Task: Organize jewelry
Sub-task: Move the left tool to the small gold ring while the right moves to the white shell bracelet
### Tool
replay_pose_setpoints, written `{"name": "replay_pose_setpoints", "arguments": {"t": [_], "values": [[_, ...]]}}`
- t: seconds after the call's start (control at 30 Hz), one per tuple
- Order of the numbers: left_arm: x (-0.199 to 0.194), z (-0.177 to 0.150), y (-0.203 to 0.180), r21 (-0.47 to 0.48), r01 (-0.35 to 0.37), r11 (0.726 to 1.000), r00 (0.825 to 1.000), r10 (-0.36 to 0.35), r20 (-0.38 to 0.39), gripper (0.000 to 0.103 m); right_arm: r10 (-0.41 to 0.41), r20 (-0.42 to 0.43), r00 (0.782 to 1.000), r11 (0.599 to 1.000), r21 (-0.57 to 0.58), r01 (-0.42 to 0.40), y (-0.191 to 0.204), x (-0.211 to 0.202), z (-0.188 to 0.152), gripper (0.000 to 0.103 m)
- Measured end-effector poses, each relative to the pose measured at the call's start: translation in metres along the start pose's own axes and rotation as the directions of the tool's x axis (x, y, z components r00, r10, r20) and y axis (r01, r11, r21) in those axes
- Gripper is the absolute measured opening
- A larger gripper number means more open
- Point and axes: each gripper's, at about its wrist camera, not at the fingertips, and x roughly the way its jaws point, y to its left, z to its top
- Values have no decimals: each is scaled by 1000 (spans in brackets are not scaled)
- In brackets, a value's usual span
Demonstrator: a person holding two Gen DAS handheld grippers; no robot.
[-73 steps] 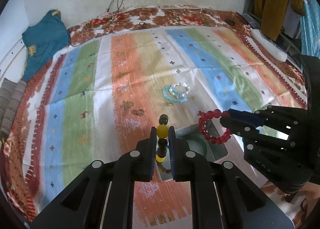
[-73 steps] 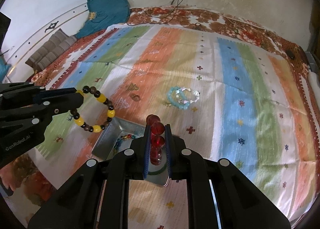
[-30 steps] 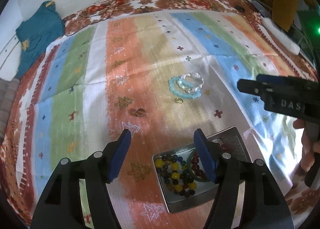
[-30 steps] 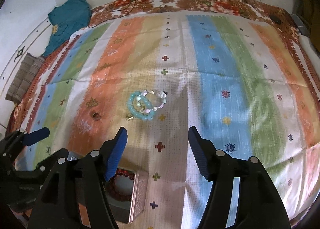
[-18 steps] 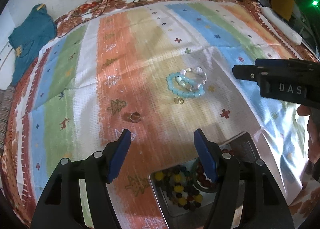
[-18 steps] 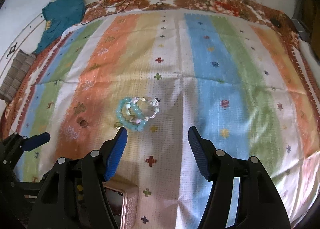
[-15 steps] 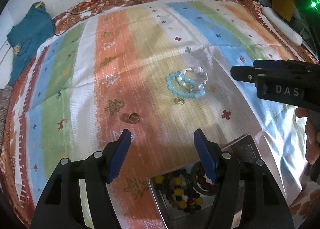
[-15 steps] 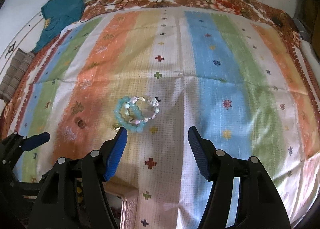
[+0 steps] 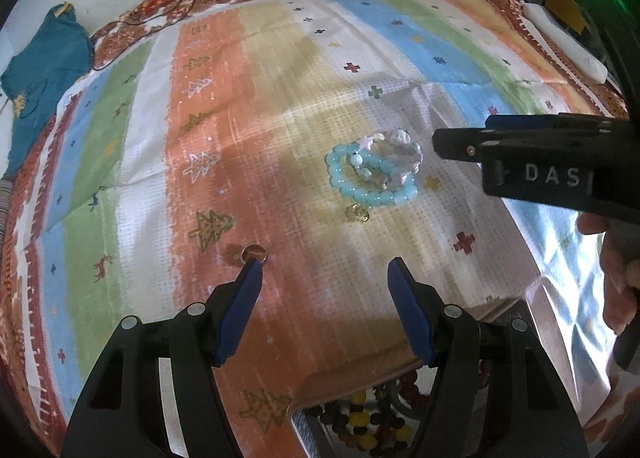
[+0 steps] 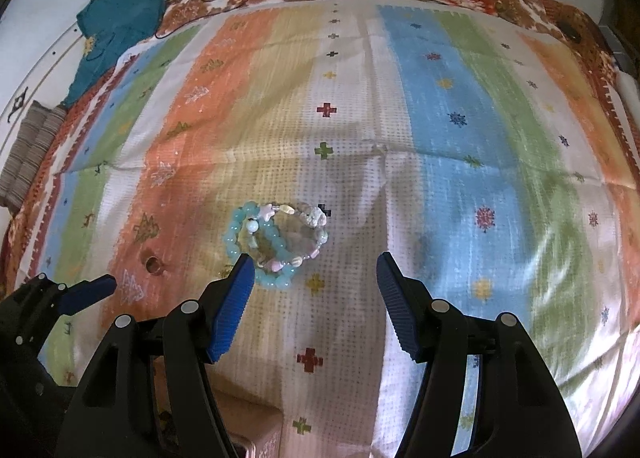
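Two bracelets (image 10: 276, 244), ring (image 9: 253, 254), charm (image 9: 357, 213) loose on cloth (image 10: 440, 137).

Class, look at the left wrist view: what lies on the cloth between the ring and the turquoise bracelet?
Only bare striped cloth; the ring and turquoise bracelet lie apart.

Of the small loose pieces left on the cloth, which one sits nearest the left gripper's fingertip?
The dark ring on the orange stripe, just beyond the left gripper's left fingertip. The gold charm lies farther off, beside the turquoise bracelet.
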Motion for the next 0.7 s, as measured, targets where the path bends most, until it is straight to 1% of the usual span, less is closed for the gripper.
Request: {"name": "replay_pose_setpoints", "arguments": {"t": [0.1,0.13,0.2,0.37,0.5,0.7], "values": [[7,3,1,-5,11,1000,1000,-11,-19,65,-3,-11,1000,1000,8,3,-4,7,2,63],[11,5,0,3,7,1000,1000,-7,-30,65,-15,-11,1000,1000,5,15,-5,9,3,63],[12,8,-1,16,-6,1000,1000,7,-28,65,-20,-15,1000,1000,7,20,-7,13,5,63],[18,15,-1,-2,31,1000,999,-31,-34,65,-19,-29,999,1000,7,19,-8,24,10,63],[25,19,-5,21,40,999,998,-39,-48,65,-19,-39,999,1000,3,20,-6,31,13,63],[33,26,-2,-2,69,998,995,-69,-68,65,-31,-58,998,999,15,32,-8,43,17,63]]}}
